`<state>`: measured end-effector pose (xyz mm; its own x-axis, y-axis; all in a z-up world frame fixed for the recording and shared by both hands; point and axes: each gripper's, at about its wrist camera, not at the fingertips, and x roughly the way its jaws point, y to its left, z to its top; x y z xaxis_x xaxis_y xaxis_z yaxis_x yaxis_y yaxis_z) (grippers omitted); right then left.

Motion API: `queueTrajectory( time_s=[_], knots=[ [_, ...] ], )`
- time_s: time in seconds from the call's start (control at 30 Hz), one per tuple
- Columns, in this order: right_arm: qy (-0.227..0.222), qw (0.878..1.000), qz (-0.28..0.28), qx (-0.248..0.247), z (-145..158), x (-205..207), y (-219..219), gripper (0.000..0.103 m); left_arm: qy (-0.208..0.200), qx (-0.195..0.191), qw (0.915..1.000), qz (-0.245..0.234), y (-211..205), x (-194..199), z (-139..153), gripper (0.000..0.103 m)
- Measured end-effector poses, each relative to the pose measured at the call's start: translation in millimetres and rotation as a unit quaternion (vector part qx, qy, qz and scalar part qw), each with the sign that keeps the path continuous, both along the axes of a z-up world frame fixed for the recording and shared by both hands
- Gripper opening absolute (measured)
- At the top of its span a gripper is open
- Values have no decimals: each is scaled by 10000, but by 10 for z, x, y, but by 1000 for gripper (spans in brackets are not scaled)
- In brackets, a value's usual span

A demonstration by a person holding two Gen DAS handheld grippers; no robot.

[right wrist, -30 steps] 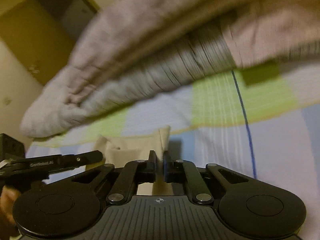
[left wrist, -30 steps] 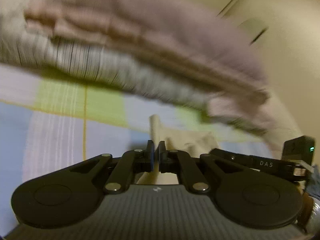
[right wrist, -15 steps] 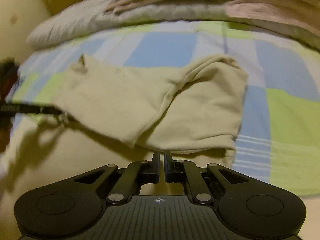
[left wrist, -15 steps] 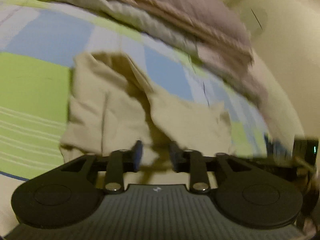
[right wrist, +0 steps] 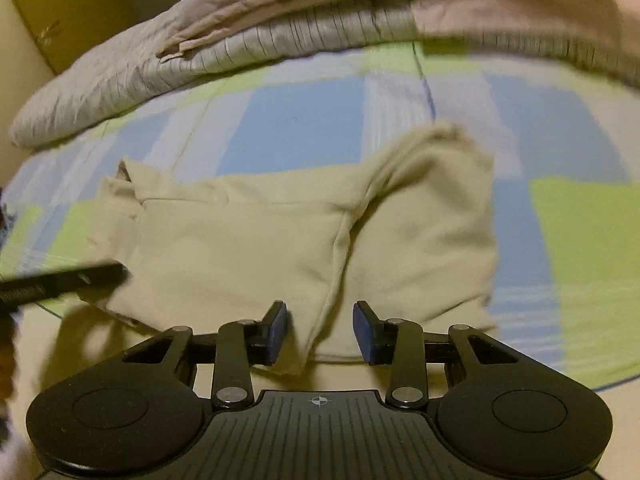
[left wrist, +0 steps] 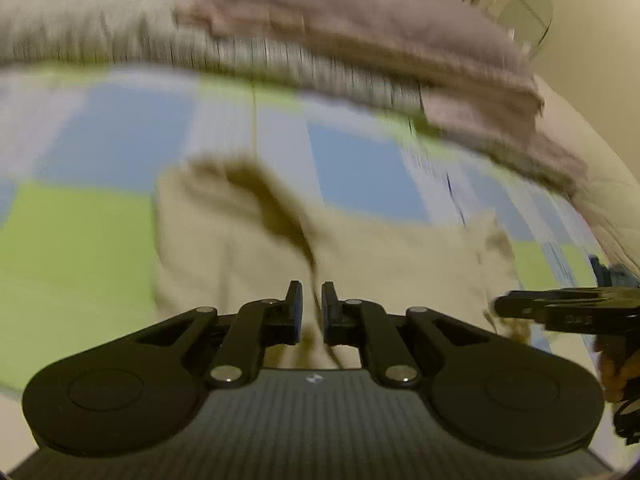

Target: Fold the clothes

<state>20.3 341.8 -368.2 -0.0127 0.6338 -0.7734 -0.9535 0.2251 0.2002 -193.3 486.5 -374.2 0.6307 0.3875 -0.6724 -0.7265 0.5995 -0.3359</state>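
A beige garment [left wrist: 400, 264] [right wrist: 240, 248] lies spread on the checked bedsheet, with a raised crease running toward me. My left gripper [left wrist: 309, 308] hovers over its near edge. The jaws are closing to a narrow slit, the crease runs under them, and the pads do not visibly press on cloth. My right gripper [right wrist: 320, 328] is opening over the other near edge, jaws wide, with a seam of the garment lying between them untouched. Each gripper's finger shows in the other's view, the right one [left wrist: 560, 308] and the left one [right wrist: 60, 280].
The bedsheet [right wrist: 300, 120] has blue, green and white squares. A grey and pinkish quilt [right wrist: 280, 32] [left wrist: 320, 32] is bunched along the far side of the bed. Cream walls rise behind. A hand [left wrist: 616, 364] shows at the right edge of the left wrist view.
Both grippers were shut on the lifted garment; it now lies spread on the bed. The left jaws opened and have narrowed again. The right jaws have opened wide.
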Motion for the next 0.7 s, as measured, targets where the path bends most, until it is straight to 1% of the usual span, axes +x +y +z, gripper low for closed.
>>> queueTrajectory(
  time_s=[0.03,0.1,0.13,0.17,0.2,0.23,0.27,0.3,0.33,0.4,0.43,0.47,0.5,0.6,0.63,0.67,0.7],
  knots=[
    [-163,9998,10,111,81,7,-3,38,-44,161,9999,42,57,-6,82,6],
    [-357,9979,-114,524,187,85,99,38,-102,455,9989,68,261,213,205,7],
    [-402,9968,-142,683,194,112,200,38,-60,641,9979,19,322,343,229,9],
    [-428,9955,-159,833,205,153,317,38,-17,827,9966,-30,383,473,252,15],
    [-516,9938,-142,974,183,168,403,38,56,911,9957,-130,412,565,222,19],
    [-612,9918,-119,1113,156,178,485,38,194,977,9948,-232,437,628,148,19],
    [-708,9895,-97,1252,129,189,567,38,379,931,9946,-273,439,651,23,18],
    [-893,9885,18,1223,38,174,628,38,564,884,9940,-313,441,673,-102,19],
    [-1001,9893,132,1050,-68,180,690,38,689,752,9944,-293,430,621,-255,19],
    [-1180,9915,335,435,-355,201,657,38,517,869,9947,-212,344,404,-489,14],
    [-1231,9908,446,345,-489,228,612,38,426,937,9946,-164,317,343,-520,12],
    [-1260,9886,502,651,-551,261,487,38,383,914,9950,-115,310,320,-520,12],
    [-1235,9882,518,741,-560,289,420,38,349,855,9957,-36,323,320,-500,11],
    [-1154,9896,349,786,-386,304,371,38,40,741,9961,478,316,251,-357,9],
    [-1130,9899,262,814,-313,302,353,38,-32,767,9959,476,214,216,-304,11],
    [-1100,9892,208,951,-216,285,285,38,-105,794,9957,473,110,180,-252,13],
    [-1012,9890,182,1063,-127,253,207,38,-177,821,9954,470,6,144,-200,13]
  ],
)
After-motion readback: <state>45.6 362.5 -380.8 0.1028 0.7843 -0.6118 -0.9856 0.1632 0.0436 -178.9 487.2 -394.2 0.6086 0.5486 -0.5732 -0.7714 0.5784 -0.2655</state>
